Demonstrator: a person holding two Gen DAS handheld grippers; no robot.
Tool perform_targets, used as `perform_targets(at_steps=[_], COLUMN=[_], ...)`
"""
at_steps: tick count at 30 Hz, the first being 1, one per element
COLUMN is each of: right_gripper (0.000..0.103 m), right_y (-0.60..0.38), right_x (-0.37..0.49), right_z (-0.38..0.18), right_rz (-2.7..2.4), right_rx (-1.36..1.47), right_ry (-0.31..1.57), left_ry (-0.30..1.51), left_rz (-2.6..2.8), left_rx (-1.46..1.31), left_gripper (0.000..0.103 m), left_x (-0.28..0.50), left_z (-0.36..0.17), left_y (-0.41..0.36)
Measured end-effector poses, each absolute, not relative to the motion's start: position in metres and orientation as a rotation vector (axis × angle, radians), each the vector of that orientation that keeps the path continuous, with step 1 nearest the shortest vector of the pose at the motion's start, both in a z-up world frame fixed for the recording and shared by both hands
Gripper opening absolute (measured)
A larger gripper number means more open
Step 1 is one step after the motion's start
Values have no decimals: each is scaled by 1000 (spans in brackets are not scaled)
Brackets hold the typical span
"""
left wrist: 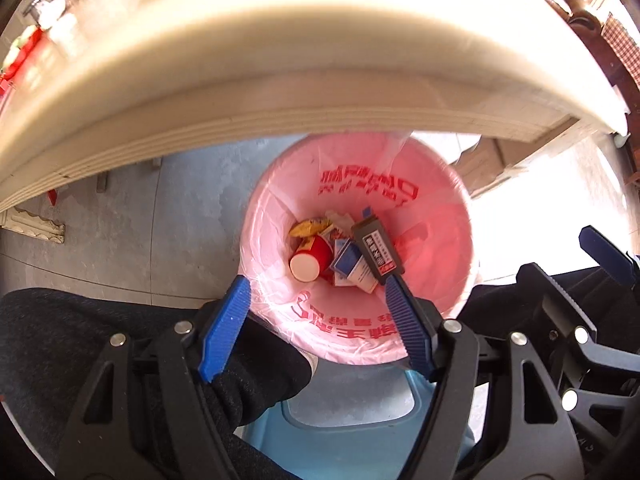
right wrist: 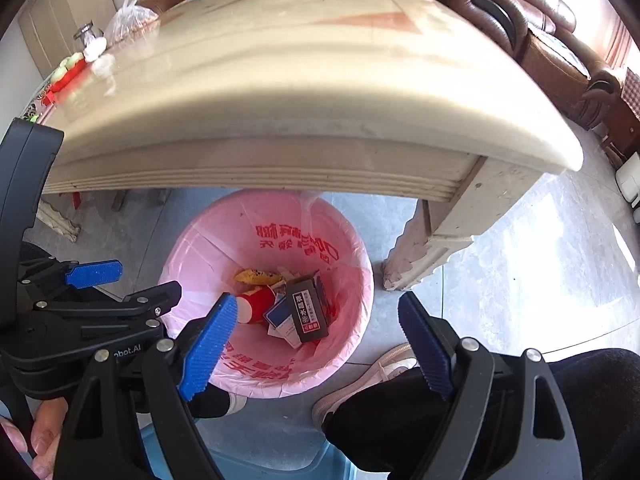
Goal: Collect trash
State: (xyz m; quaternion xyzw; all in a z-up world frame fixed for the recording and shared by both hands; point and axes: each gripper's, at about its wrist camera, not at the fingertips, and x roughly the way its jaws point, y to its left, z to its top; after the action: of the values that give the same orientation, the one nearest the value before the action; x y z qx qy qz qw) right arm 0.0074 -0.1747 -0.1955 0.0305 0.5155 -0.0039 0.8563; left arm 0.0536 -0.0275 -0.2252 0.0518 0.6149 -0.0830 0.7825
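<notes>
A round bin with a pink liner point(left wrist: 436, 216) point(right wrist: 200, 256) stands on the floor, partly under the table edge. Inside lie a red paper cup point(left wrist: 310, 258) point(right wrist: 256, 306), a dark box point(left wrist: 378, 250) point(right wrist: 310, 312), a blue-and-white carton point(left wrist: 348, 262) point(right wrist: 280, 316) and a yellow wrapper point(left wrist: 308, 227) point(right wrist: 258, 277). My left gripper point(left wrist: 316, 284) hangs open above the bin with nothing between its fingers. My right gripper point(right wrist: 316, 300) is open too, empty, above the bin's right half. Each wrist view shows the other gripper at its side.
A cream table point(left wrist: 280, 60) point(right wrist: 280, 100) overhangs the bin, its carved leg point(right wrist: 432, 240) to the right. On its far left lie a plastic bag point(right wrist: 128, 20) and red items point(right wrist: 64, 76). Dark-trousered legs, a shoe point(right wrist: 380, 368) and a blue plastic seat point(left wrist: 340, 420) are below.
</notes>
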Motion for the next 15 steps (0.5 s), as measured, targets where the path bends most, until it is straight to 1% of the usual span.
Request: perform_targets(at_steps=[2,3,5,8,11,15], right_gripper=[82,86,91,92,95,96], right_y=[-175,-176,-177,-176,-174,-174], right_x=[0,-3,-10,-20,-27,-38], right_z=[-177,-167,-145,-109,-73,-29], right_rz=[-22,-30,-39,-48,-72,-93], right_rx=[61,58,54,33,-2,-16], right_ry=[1035,1006,947,855,773,669], left_ry=[1285,1261,1210,1120,1025,923], left_rz=[-180,-175,-179,-174,-163,-145], left_rx=[100,97,86,75,69,55], left_gripper=[69,69,70,74,75,82], left_x=[50,48,45,38,29,18], left_z=[-207,-197,-176,-142,-106,-61], left_y=[-29,-29,-28,-28,-27,-24])
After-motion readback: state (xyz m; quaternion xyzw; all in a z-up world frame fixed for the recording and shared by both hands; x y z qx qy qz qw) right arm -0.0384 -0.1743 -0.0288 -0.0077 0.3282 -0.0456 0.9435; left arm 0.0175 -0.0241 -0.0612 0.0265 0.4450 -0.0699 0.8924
